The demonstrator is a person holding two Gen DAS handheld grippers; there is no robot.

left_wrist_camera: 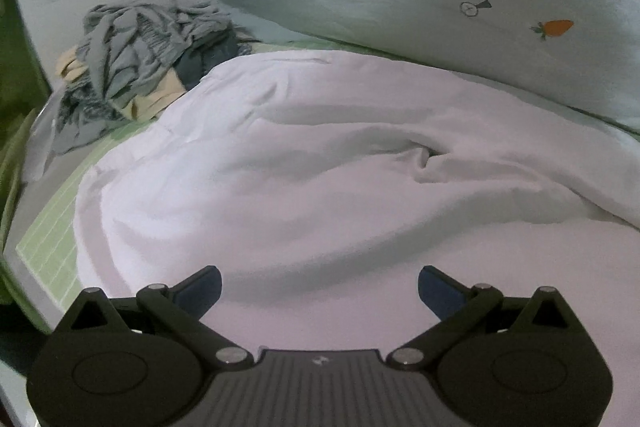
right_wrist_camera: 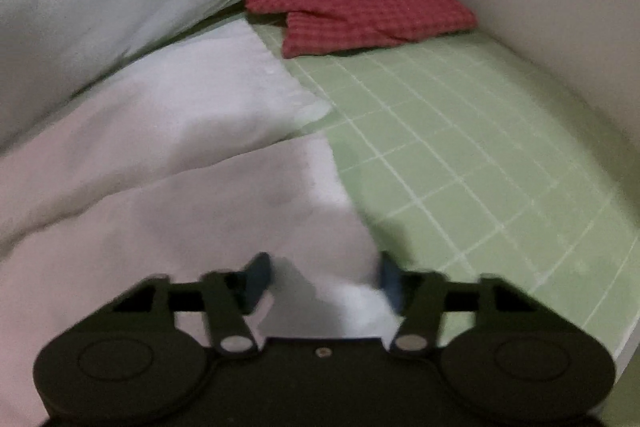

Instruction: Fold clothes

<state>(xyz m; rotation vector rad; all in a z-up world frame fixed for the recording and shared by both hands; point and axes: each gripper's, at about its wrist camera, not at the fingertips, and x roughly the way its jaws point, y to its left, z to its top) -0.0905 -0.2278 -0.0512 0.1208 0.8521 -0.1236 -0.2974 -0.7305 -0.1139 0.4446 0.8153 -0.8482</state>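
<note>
My right gripper (right_wrist_camera: 324, 279) is spread wide, with the side edge of the white cloth (right_wrist_camera: 180, 163) lying between its fingers. That edge runs away from me toward the folded red cloth (right_wrist_camera: 360, 7). My left gripper (left_wrist_camera: 320, 287) is spread wide too, low over the middle of the white cloth, holding nothing. Right is nearer the edge.

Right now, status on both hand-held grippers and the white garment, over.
Left hand-held gripper open above white garment. Right hand-held gripper open at its edge. Folded red checked cloth and unfolded pile lie clear.
</note>
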